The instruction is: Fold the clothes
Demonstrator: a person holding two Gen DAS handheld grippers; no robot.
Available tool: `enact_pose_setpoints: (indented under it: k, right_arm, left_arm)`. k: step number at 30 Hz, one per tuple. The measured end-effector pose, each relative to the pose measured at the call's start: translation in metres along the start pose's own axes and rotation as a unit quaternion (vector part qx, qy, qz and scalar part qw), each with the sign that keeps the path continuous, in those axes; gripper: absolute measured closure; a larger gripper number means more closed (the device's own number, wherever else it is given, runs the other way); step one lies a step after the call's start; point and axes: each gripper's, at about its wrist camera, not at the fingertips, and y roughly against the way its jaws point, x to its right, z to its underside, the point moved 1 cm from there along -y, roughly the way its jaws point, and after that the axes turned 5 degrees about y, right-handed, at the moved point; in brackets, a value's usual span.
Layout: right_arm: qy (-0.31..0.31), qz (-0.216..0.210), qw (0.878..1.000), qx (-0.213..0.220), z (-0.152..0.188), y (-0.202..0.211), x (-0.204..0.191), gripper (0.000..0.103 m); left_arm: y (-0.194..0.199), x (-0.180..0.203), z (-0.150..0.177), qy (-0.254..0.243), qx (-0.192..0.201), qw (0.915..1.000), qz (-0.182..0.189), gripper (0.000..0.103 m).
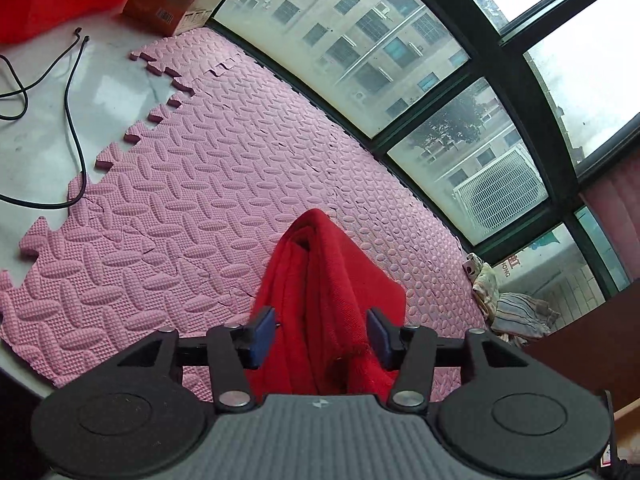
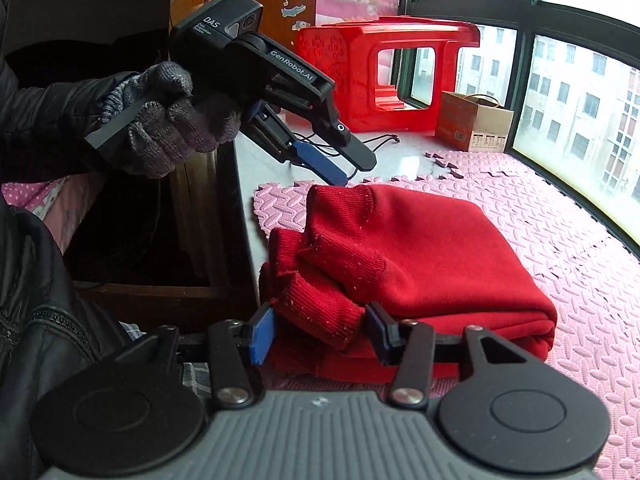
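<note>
A red knit sweater (image 2: pixel 440 248) lies folded in a thick bundle on the pink foam mat (image 2: pixel 560 280). Its ribbed cuffs (image 2: pixel 320 308) stick out toward me. My right gripper (image 2: pixel 320 334) is low at the bundle's near edge, open, with one cuff lying loose between its blue pads. A gloved hand (image 2: pixel 168 128) holds my left gripper (image 2: pixel 352 170) in the air above the sweater's left end, open and empty. In the left wrist view the sweater (image 1: pixel 320 280) shows below, between the open fingers of the left gripper (image 1: pixel 320 336).
A red plastic stool (image 2: pixel 352 64) and a cardboard box (image 2: pixel 472 120) stand at the back by the window. Black cables (image 1: pixel 76 120) trail over the white sill beside the mat (image 1: pixel 200 160). Dark wooden furniture (image 2: pixel 160 260) borders the left. Striped cloth (image 1: pixel 520 312) lies bunched in the corner.
</note>
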Motion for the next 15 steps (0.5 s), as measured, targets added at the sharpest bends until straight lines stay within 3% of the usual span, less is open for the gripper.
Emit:
enact_pose_setpoints:
  k: [4,8,11,13,15]
  right_arm:
    - [-0.022,-0.008,1.000,-0.008,-0.003,-0.005,0.004,0.057]
    - [-0.028,-0.007,1.000,-0.005,-0.005,0.001,0.007,0.057]
    - [-0.031,-0.005,0.999,-0.001,-0.006,0.008,0.006,0.057]
    - [-0.028,-0.010,1.000,-0.005,-0.005,0.008,0.002,0.057]
    - [-0.029,-0.018,0.999,-0.007,-0.003,0.005,-0.002,0.060]
  left_arm:
    - [-0.010,0.014,0.009,-0.022,-0.018,0.9995,-0.011,0.047]
    - [-0.016,0.016,0.012,-0.013,-0.028,0.9994,-0.014,0.050]
    - [-0.016,0.021,0.013,-0.019,-0.031,0.9992,-0.019,0.060]
    - [-0.016,0.027,0.015,-0.028,-0.034,0.9988,-0.019,0.077]
    - [-0.018,0.031,0.016,-0.034,-0.039,0.9985,-0.021,0.083]
